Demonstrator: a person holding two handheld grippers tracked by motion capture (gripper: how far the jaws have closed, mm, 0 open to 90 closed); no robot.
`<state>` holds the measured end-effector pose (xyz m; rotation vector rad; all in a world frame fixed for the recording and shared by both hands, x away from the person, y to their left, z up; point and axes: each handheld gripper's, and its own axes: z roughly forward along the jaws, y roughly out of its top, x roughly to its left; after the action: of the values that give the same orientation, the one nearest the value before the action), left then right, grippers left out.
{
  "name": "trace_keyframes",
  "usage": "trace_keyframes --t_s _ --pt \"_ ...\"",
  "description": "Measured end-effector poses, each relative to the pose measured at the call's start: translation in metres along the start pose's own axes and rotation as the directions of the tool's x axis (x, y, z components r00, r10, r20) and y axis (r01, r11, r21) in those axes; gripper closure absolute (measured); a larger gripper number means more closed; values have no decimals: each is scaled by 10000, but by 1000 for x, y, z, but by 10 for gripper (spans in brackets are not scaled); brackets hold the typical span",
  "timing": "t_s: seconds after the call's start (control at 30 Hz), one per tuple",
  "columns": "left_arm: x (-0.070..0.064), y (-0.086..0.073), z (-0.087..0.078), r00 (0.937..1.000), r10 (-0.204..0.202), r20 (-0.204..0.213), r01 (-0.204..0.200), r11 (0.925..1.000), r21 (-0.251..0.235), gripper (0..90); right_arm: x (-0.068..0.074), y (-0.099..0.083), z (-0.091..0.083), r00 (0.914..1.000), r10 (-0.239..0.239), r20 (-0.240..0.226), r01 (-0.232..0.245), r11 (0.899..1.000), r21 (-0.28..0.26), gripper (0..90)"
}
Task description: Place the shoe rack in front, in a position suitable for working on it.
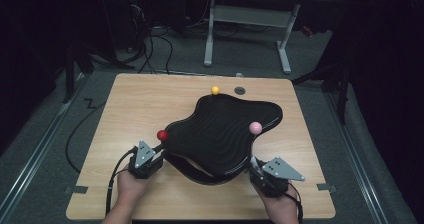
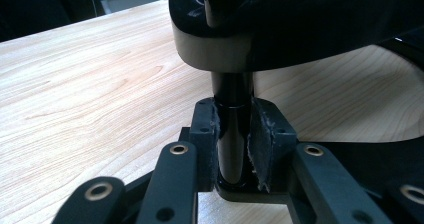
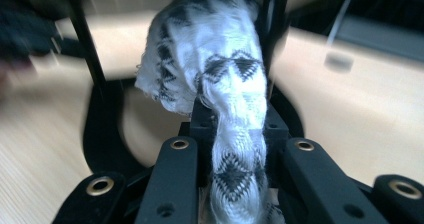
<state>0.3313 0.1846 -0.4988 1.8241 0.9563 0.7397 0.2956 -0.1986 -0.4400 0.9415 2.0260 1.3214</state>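
A black stand sits mid-table with a dark patterned cloth (image 1: 220,129) spread over its top. Red (image 1: 162,135), yellow (image 1: 215,90) and pink (image 1: 255,128) balls cap its three corners, and its curved base (image 1: 200,176) shows at the front. My left gripper (image 1: 152,159) is at the red-ball corner; in the left gripper view it (image 2: 232,144) is shut on the stand's black post (image 2: 231,99). My right gripper (image 1: 255,166) is below the pink ball. In the blurred right gripper view it (image 3: 235,129) is shut on a bunched fold of the cloth (image 3: 220,59), which looks white with black zigzags there.
The wooden table (image 1: 140,99) has bare room left of and behind the stand. A small dark disc (image 1: 240,90) lies near the yellow ball. A white desk frame (image 1: 210,34) and cables stand on the floor beyond the table.
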Motion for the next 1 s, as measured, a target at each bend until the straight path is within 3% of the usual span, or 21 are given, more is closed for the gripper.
trace_keyframes --t_s 0.07,0.13,0.17,0.23,0.3,0.43,0.7,0.8,0.9,1.0 --pt "0 0 0 10000 7 -33 -7 10000 -7 731 -2 -18 12 9999 66 -135 -57 9978 657 763" --pt "0 0 0 10000 -20 -30 20 10000 3 731 -3 -34 23 9999 103 -97 -87 9889 1486 760" --pt "0 0 0 10000 -27 -16 27 10000 1 731 -3 -44 29 9998 56 -200 -14 9792 2031 758" --pt "0 0 0 10000 -46 5 46 10000 -8 732 -2 -53 35 9989 -23 -460 142 9653 2609 751" --pt "0 0 0 10000 -62 15 62 10000 -5 732 -5 -56 34 9983 198 -550 -48 9651 2617 751" --pt "1 0 1 9999 -99 20 99 10000 -4 733 -15 -54 26 9991 311 -295 -227 9679 2504 757" --pt "4 1 1 9998 -186 -90 186 9998 35 735 -38 -54 13 9979 270 589 -405 9693 2425 763" --pt "7 0 1 9995 -262 -159 262 9997 17 735 -48 -54 10 9940 280 1061 -519 9719 2295 765" --pt "10 0 3 9991 -381 -208 380 9993 -46 737 -59 -52 3 9838 753 1625 -1063 9757 1917 767" --pt "13 2 8 9981 -531 -315 530 9986 -40 738 -61 -50 0 9786 1040 1776 -1323 9789 1556 767"
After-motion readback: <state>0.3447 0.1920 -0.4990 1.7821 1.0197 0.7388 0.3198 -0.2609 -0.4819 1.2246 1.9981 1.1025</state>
